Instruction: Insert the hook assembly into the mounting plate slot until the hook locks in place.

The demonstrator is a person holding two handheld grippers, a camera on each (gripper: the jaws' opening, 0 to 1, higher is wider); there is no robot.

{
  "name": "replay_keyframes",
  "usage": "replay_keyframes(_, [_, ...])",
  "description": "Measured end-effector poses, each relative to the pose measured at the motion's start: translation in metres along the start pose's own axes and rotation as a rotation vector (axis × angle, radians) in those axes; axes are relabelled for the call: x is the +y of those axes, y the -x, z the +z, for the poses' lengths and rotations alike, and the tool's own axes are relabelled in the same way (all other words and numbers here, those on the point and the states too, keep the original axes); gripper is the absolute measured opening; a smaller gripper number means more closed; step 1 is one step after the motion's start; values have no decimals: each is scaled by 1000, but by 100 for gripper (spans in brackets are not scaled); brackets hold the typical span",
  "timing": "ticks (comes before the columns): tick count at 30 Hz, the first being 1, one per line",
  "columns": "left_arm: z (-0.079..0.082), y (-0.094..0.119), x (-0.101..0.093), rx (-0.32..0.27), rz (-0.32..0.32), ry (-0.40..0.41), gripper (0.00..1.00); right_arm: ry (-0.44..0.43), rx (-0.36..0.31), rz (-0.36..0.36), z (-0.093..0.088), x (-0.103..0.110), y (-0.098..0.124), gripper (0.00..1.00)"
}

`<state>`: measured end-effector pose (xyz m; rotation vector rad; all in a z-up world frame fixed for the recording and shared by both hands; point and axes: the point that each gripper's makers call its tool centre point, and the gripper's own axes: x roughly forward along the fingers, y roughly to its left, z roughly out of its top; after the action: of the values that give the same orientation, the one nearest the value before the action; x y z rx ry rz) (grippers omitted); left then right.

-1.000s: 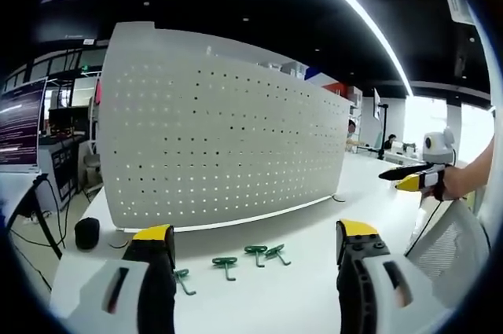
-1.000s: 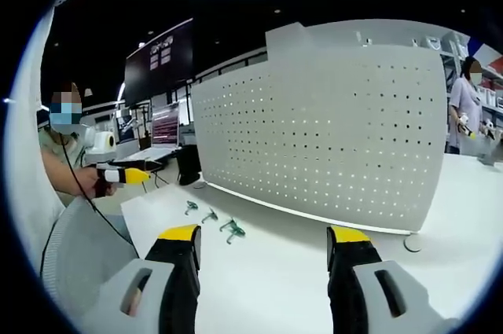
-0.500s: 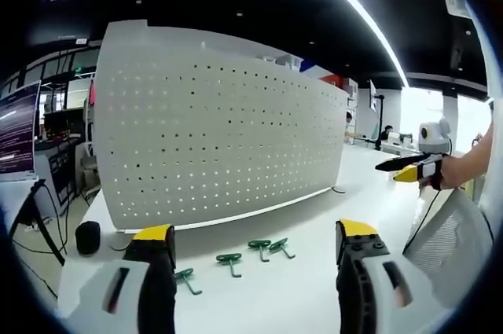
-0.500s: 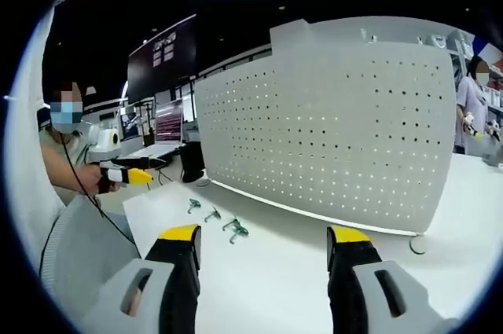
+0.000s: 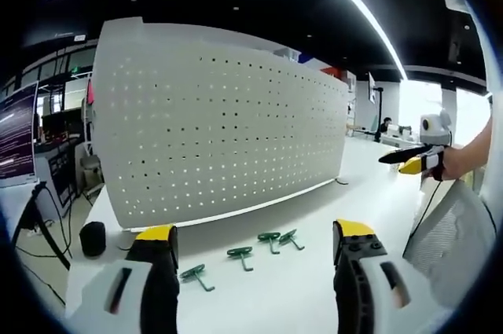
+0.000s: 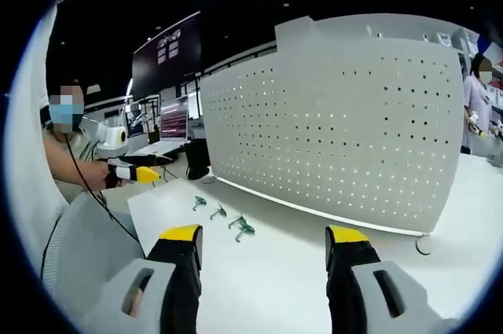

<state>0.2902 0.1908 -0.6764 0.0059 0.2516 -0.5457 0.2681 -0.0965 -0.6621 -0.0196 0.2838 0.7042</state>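
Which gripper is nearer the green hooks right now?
Left. The green hooks lie on the table just ahead of the left gripper, between its open jaws; the right gripper sits farther back, hooks well ahead.

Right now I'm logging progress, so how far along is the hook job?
Nothing looks done: the white pegboard carries no hook. Nothing is in hand: the left gripper and right gripper are both open and empty. The four green hooks lie on the table before the board, so picking and inserting remain.
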Motion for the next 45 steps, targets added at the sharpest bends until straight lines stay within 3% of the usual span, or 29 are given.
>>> replay_keyframes(13, [-6,-4,14,77,-56,-89,81,4,9,20,-3,6,-3,61])
replay_keyframes(21, [-18,-9,24,138,-85,-133,80,6,16,26,-4,7,-5,61])
replay_keyframes(24, [-25,-10,23,178,-120,-194,80,6,19,28,-4,7,-5,61])
replay_keyframes(37, [-37,-17,28,254,-177,-250,78,-4,29,29,-8,8,-4,61])
replay_keyframes(40, [-43,-19,33,286,-190,-308,78,-9,29,29,-8,7,-4,61])
replay_keyframes(45, [-46,-23,39,301,-201,-311,78,-12,27,27,-8,6,-4,61])
